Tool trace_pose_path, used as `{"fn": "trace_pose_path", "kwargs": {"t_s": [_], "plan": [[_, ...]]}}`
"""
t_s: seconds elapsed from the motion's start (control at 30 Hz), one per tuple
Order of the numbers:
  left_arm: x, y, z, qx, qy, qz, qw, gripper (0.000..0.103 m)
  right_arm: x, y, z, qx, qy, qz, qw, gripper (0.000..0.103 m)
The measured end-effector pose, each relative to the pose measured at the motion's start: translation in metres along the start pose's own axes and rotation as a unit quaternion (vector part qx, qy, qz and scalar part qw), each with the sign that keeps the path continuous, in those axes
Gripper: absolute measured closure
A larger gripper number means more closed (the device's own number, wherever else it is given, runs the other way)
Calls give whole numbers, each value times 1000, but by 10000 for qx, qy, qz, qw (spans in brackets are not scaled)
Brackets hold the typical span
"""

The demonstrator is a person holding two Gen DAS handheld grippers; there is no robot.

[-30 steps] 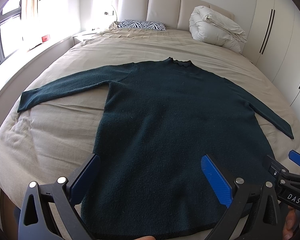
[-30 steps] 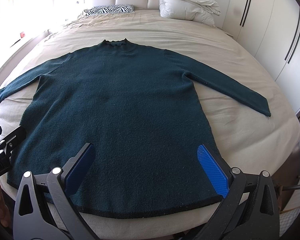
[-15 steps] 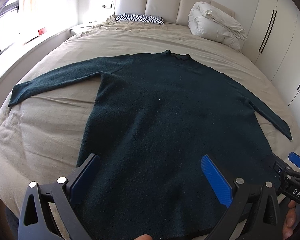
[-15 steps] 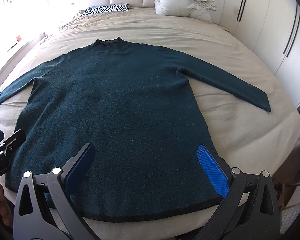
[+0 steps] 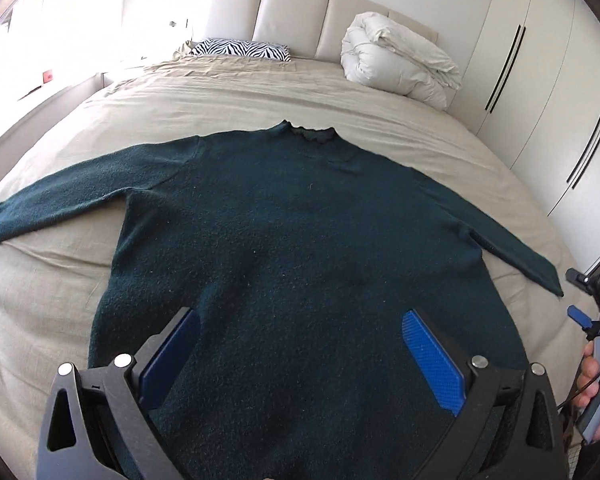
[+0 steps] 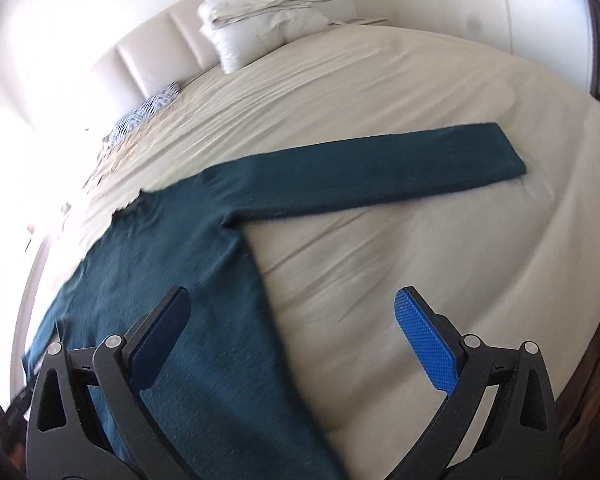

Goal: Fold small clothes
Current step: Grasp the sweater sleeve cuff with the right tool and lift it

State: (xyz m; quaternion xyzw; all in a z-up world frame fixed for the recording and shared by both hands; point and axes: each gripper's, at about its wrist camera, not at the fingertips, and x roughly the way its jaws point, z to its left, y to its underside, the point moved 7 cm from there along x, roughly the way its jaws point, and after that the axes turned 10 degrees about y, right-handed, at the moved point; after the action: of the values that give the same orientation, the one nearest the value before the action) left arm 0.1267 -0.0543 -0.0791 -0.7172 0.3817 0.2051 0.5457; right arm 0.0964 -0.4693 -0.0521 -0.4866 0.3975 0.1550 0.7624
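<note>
A dark teal long-sleeved sweater lies flat on the beige bed, collar toward the headboard, both sleeves spread out. My left gripper is open and empty above the sweater's lower body. My right gripper is open and empty above the sweater's right side edge, and it also shows at the right edge of the left wrist view. The right sleeve stretches across the sheet ahead of it. The sweater body fills the left of that view.
A rolled white duvet and a zebra-print pillow lie by the padded headboard. White wardrobe doors stand along the right. A window ledge runs along the left side of the bed.
My right gripper has swung to the right and tilted, now over the sweater's right edge with the right sleeve ahead. My left gripper has moved in over the sweater's body.
</note>
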Motion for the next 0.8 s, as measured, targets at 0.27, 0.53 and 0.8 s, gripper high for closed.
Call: {"fn": "trace_pose_path", "kwargs": {"t_s": [0.27,0.53,0.8], "plan": [[33,-24,-13,66,63,61,9999,0,66,-65,-144,1990,-206,89,9797,1],[75,-40,-32,-67,708,333,9969,9,134,-96,-216,2977,-422,245,9534,30],[105,-49,-45,-131,1214,575,9909,27,186,-129,-227,3135,-252,276,9489,85]]}}
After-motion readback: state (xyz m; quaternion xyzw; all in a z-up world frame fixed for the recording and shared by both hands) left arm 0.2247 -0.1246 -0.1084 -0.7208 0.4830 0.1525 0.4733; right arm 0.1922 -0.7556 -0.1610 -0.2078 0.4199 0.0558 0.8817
